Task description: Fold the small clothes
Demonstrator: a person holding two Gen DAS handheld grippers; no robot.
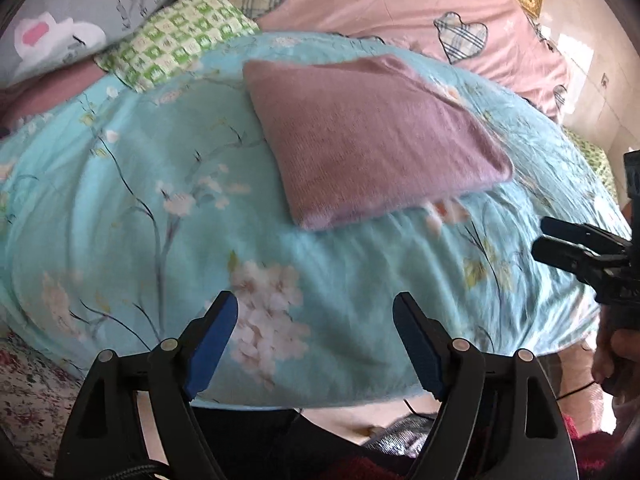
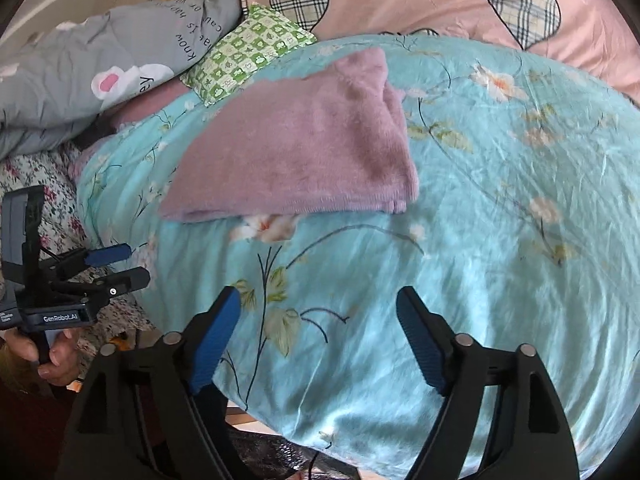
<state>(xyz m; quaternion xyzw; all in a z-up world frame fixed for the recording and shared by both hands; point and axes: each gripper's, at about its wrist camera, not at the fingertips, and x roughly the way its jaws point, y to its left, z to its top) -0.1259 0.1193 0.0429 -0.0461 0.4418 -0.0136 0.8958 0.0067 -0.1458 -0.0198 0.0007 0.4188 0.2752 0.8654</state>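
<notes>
A mauve knitted garment (image 1: 372,140) lies folded into a flat rectangle on a turquoise floral quilt (image 1: 160,200). It also shows in the right wrist view (image 2: 296,152), on the same quilt (image 2: 500,220). My left gripper (image 1: 316,312) is open and empty, held above the quilt's near edge, well short of the garment. My right gripper (image 2: 318,304) is open and empty too, also back from the garment. Each gripper shows in the other's view: the right one (image 1: 540,236) at the right edge, the left one (image 2: 136,264) at the left edge.
A green checked cushion (image 1: 176,44) and a grey printed pillow (image 1: 72,20) lie behind the quilt at the left. A pink bedcover with plaid hearts (image 1: 400,8) fills the back. A flowered sheet (image 1: 24,392) lies at the near left.
</notes>
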